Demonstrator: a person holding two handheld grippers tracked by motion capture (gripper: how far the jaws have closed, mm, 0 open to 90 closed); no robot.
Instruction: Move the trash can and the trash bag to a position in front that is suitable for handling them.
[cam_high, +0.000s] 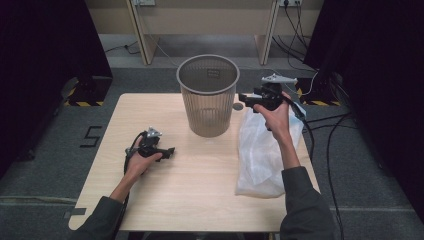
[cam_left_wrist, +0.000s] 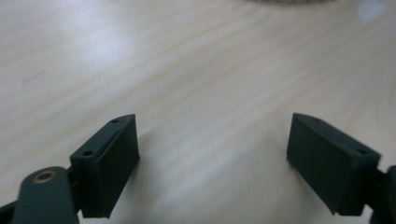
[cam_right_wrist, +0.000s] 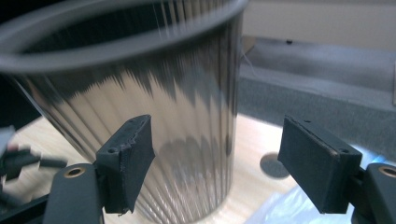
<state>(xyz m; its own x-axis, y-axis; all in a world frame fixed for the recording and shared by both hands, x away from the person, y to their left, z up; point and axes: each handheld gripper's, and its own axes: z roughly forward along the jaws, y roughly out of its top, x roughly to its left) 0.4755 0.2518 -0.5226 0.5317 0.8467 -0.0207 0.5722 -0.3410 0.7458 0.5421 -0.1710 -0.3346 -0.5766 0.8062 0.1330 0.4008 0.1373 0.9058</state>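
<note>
A grey wire-mesh waste basket (cam_high: 208, 95) stands upright at the back middle of the wooden table (cam_high: 200, 195). A crumpled white plastic bag (cam_high: 265, 150) lies flat on the table's right side. My right gripper (cam_high: 242, 98) is raised beside the basket's right wall, near its rim, above the bag's far end; its jaws are open and empty. In the right gripper view the basket (cam_right_wrist: 140, 93) looms close ahead of the gripper (cam_right_wrist: 217, 163). My left gripper (cam_high: 171, 150) sits low over bare wood, left of the basket. Its jaws stand wide, nothing between them (cam_left_wrist: 212, 154).
A small grey round disc (cam_high: 238, 106) is on the tabletop just right of the basket's base. Cables (cam_high: 330, 135) trail across the grey floor to the right. Wooden furniture legs (cam_high: 142, 35) stand beyond the table, with dark curtains at both sides.
</note>
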